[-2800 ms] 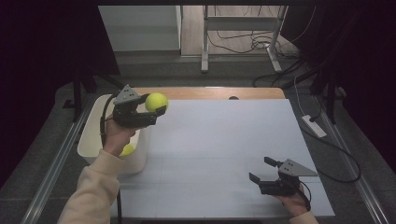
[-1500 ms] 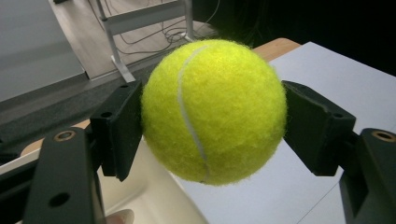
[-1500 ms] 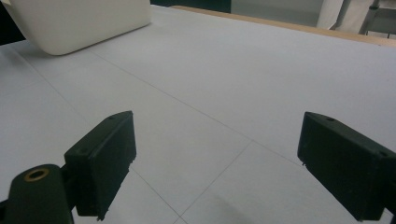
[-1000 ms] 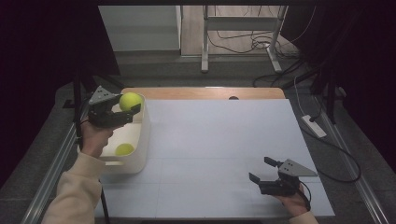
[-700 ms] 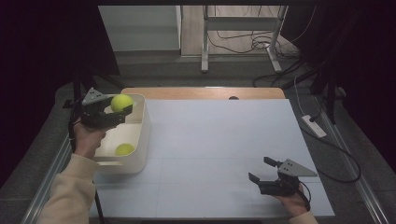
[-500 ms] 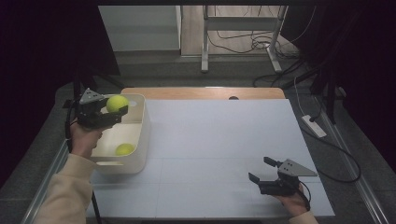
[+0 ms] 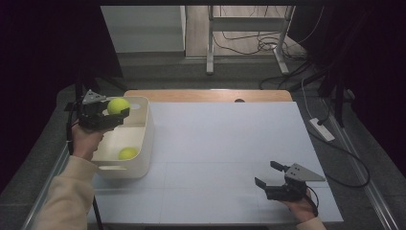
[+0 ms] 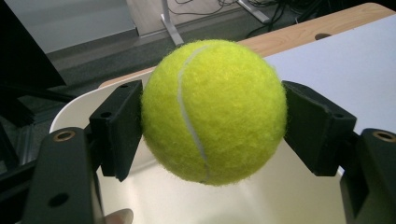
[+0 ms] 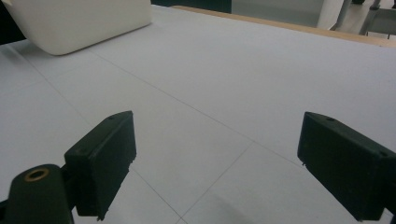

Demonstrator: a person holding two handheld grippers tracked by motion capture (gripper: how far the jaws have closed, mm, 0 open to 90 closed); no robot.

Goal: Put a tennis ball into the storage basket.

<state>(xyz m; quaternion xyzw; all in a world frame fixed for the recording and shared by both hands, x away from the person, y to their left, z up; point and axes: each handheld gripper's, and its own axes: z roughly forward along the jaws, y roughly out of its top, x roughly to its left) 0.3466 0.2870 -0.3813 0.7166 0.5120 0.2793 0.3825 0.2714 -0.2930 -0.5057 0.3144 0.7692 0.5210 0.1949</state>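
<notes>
Since the earlier frames, the left claw (image 7: 115, 115) has carried its fuzzy yellow tennis ball (image 7: 118, 105) leftward from over the bench (image 7: 230, 143) to above the far rim of the smooth, rounded cream tub (image 7: 143, 139). Its black pads (image 8: 119, 126) clamp the ball on both sides, while a second ball (image 7: 128, 153) lies inside the tub. At the near right, the right claw (image 7: 273, 175) rests wide open and empty on the matte white bench.
</notes>
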